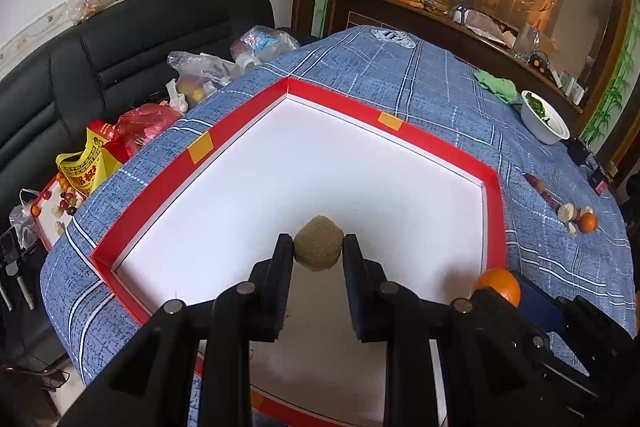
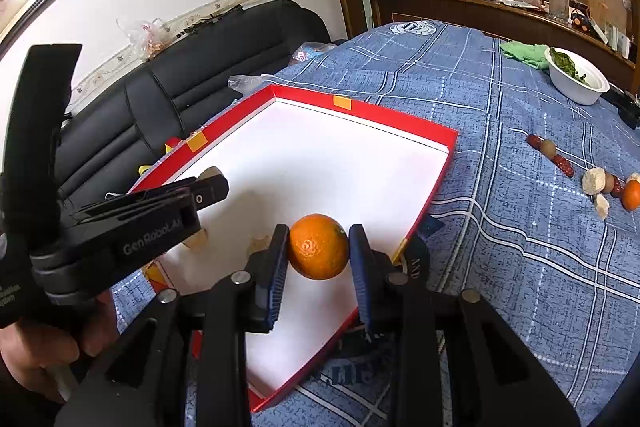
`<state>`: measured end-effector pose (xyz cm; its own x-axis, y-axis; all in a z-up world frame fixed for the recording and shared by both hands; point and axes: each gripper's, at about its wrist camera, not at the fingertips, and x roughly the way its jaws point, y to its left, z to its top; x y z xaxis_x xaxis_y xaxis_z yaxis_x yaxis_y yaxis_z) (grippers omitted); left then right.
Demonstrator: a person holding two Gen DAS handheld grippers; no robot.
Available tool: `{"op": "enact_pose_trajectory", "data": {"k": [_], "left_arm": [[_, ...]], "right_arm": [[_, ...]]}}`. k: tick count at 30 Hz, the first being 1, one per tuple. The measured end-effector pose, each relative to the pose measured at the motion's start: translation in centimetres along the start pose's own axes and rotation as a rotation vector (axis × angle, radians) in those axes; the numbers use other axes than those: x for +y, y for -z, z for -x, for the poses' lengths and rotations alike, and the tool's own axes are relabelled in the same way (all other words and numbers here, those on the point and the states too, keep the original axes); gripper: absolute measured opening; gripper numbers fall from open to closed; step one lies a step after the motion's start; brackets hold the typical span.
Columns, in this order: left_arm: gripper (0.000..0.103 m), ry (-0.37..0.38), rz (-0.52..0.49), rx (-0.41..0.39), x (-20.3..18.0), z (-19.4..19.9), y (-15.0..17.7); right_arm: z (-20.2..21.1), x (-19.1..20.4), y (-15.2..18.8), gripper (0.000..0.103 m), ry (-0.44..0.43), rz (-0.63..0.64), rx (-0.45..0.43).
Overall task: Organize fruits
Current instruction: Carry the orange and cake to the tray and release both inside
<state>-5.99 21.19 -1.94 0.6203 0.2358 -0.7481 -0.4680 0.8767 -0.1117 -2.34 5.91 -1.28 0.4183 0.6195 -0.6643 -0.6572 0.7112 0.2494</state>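
Observation:
A red box with a white floor (image 1: pixel 248 131) lies on the blue checked tablecloth; it also shows in the right wrist view (image 2: pixel 432 183). My left gripper (image 1: pixel 318 251) is shut on a round brown kiwi-like fruit (image 1: pixel 319 242) and holds it over the box floor. My right gripper (image 2: pixel 319 247) is shut on an orange (image 2: pixel 318 246), held above the box's near right part. The orange also shows at the right in the left wrist view (image 1: pixel 498 285). The left gripper shows from the side at the left of the right wrist view (image 2: pixel 208 189).
Loose fruits and red sausage-like pieces (image 2: pixel 600 179) lie on the cloth to the right of the box, with a small orange (image 1: pixel 588 222). A white bowl of greens (image 2: pixel 576 75) and a green cloth (image 2: pixel 524 53) stand farther back. A black sofa (image 1: pixel 132 55) with bags is on the left.

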Motion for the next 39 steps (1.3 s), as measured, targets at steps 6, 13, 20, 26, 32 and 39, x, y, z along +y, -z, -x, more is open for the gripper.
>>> {"op": "enact_pose_trajectory", "data": {"k": [6, 13, 20, 26, 32, 39], "left_arm": [[0.024, -0.017, -0.003, 0.007, 0.2, -0.4, -0.2], [0.024, -0.03, -0.009, 0.016, 0.1, -0.8, -0.3], [0.024, -0.037, -0.012, 0.01, 0.1, -0.9, -0.9], [0.024, -0.05, -0.019, 0.014, -0.2, -1.4, -1.4], [0.024, -0.063, -0.027, 0.025, -0.3, -2.1, -1.5], [0.024, -0.07, -0.03, 0.037, -0.5, -2.6, -1.5]], "right_arm": [[-0.7, 0.0, -0.2, 0.032, 0.009, -0.003, 0.005], [-1.3, -0.3, -0.8, 0.032, 0.014, -0.016, 0.008], [-1.9, -0.5, -1.4, 0.032, 0.013, -0.021, 0.007], [-2.8, -0.5, -2.6, 0.033, 0.012, -0.02, 0.009], [-4.1, -0.6, -3.0, 0.033, 0.014, -0.026, 0.029], [-5.1, -1.0, -3.1, 0.033, 0.018, -0.034, 0.049]]}}
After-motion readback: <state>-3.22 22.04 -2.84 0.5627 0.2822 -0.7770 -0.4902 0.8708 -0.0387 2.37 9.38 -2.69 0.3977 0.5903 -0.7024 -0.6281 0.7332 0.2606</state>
